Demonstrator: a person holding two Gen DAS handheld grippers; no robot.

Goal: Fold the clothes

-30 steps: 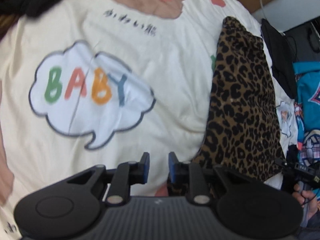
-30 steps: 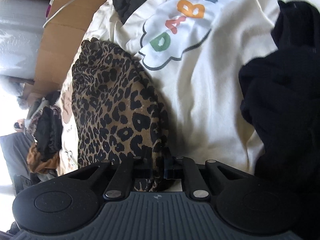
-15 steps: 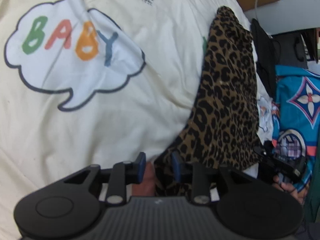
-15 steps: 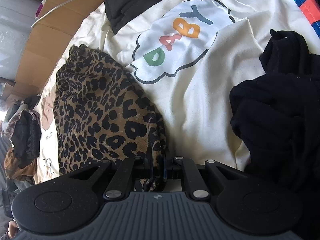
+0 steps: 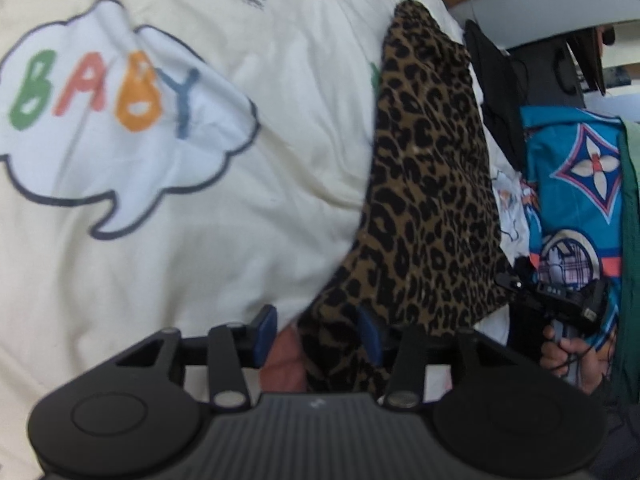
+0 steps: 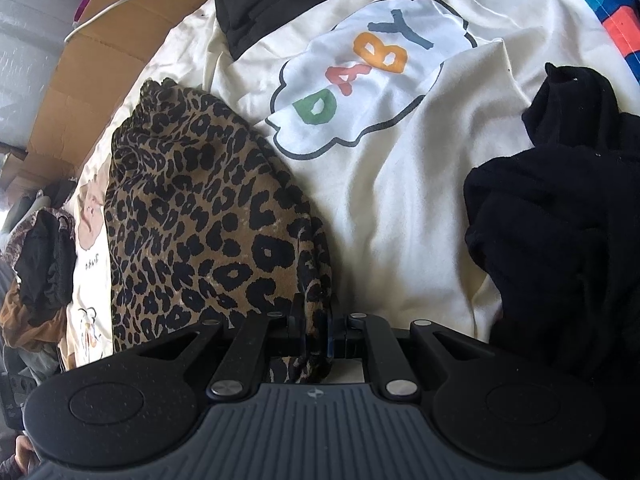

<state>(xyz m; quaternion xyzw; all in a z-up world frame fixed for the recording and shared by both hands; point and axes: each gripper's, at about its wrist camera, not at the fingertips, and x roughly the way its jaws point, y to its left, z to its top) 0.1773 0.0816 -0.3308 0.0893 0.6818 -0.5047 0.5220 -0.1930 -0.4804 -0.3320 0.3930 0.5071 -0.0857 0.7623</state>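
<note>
Two claws work one leopard-print garment [image 6: 192, 216] lying on the cream BABY sheet [image 6: 400, 184]: right claw [image 6: 316, 320] pinches its near edge, left claw [image 5: 316, 328] spread around its near corner.

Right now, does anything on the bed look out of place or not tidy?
Nothing is damaged or spilled. The leopard cloth is bunched, not flat, its corner pinched in the right tool. A black garment lies crumpled on the cream blanket.

Matt leopard-print cloth [image 6: 200, 216]; smooth cream sheet [image 6: 400, 208]
</note>
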